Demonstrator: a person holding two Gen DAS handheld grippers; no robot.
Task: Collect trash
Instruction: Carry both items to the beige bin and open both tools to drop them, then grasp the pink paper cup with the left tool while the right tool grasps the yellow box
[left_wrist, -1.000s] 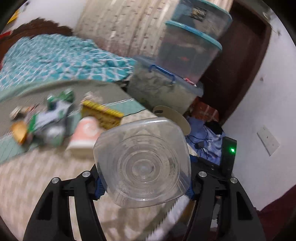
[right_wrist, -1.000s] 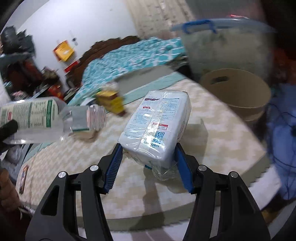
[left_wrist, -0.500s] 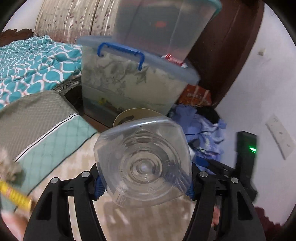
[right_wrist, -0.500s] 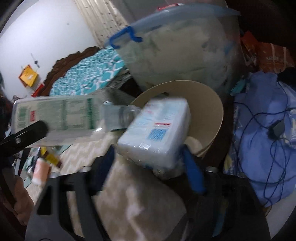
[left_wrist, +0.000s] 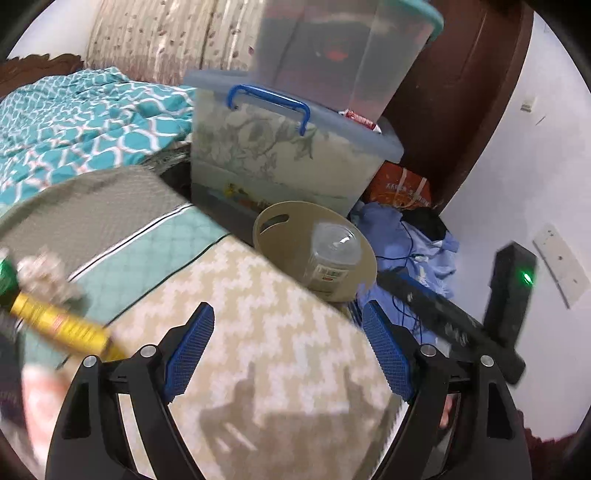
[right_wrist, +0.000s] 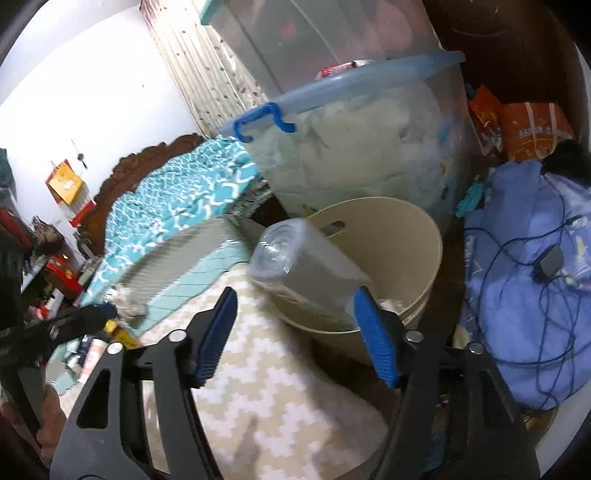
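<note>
I'm over a table (left_wrist: 266, 332) with a beige-and-white zigzag cloth. At its far left, blurred, a yellow box (left_wrist: 55, 325) lies on it beside crumpled trash (left_wrist: 44, 273). Past the table's far edge, on the floor, stands a beige bin (right_wrist: 402, 243), a clear plastic bottle (right_wrist: 295, 258) tilted inside it.

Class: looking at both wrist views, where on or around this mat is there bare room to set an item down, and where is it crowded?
Free: the zigzag mat in front of both grippers. Crowded: the beige bin holding the clear bottle, the blue clothes and cables, and the trash at the mat's left.
</note>
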